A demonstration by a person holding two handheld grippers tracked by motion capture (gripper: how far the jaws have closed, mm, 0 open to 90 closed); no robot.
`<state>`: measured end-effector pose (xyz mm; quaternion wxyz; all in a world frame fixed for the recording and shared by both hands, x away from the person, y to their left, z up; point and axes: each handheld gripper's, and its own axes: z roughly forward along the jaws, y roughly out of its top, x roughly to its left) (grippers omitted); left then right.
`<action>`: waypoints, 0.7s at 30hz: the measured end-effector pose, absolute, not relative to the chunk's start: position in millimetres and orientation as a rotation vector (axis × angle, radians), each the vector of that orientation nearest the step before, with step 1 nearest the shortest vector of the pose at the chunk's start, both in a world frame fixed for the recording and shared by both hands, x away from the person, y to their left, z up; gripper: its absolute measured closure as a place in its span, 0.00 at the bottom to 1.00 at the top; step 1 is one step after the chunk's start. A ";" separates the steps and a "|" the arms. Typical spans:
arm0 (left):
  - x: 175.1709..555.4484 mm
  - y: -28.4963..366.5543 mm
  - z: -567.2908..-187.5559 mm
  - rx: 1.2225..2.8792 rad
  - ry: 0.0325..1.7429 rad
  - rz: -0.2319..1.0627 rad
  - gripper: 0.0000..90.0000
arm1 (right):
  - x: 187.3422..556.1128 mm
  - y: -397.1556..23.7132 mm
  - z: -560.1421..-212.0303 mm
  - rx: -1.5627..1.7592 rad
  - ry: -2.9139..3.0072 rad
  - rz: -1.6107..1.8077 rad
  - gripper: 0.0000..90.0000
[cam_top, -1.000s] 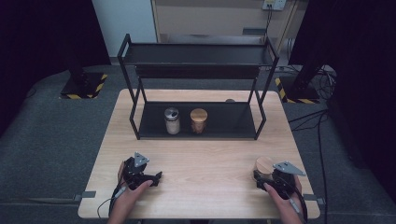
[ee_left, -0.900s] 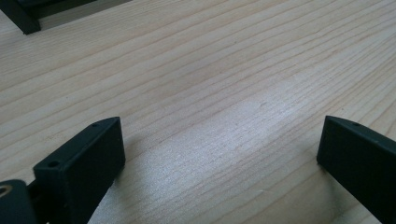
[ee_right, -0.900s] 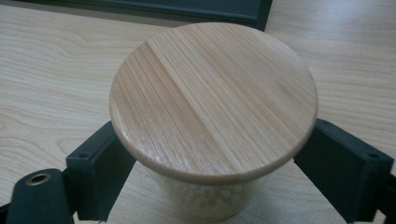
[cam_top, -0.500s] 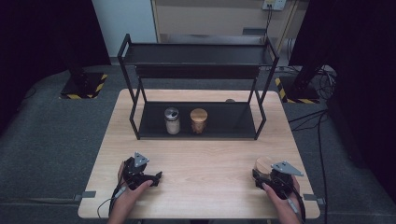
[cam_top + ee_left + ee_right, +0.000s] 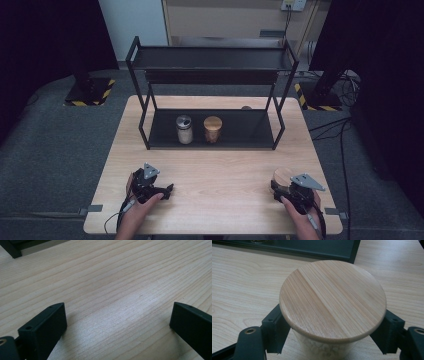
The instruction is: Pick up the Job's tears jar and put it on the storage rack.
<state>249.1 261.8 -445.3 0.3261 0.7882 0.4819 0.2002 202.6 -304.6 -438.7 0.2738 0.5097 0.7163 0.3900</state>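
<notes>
Now we grip the wooden-lidded jar (image 5: 329, 312) with our right gripper (image 5: 332, 340), just closed; left gripper (image 5: 117, 322) rests wide open on the table (image 5: 112, 277).

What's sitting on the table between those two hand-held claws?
Nothing: in the high view the light wood table is bare between the left gripper and the right gripper, which is shut on a wooden-lidded jar.

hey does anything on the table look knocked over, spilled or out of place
Nothing stands out. Two jars stand upright on the rack's bottom shelf, and the right claw grips a third, wooden-lidded jar upright near the table's front edge.
</notes>
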 end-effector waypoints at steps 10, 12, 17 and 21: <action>249.2 261.9 -445.3 2.066 1.263 0.525 0.00 | 199.1 -302.6 -438.5 1.364 1.915 1.047 0.29; 249.2 261.9 -445.3 2.065 1.263 0.525 0.00 | 198.3 -302.4 -437.5 1.363 1.915 1.050 0.29; 249.2 261.9 -445.3 2.065 1.263 0.524 0.00 | 197.1 -301.5 -433.6 1.342 1.914 1.054 0.29; 249.2 261.9 -445.3 2.065 1.263 0.525 0.00 | 197.6 -300.4 -429.7 1.340 1.918 1.057 0.29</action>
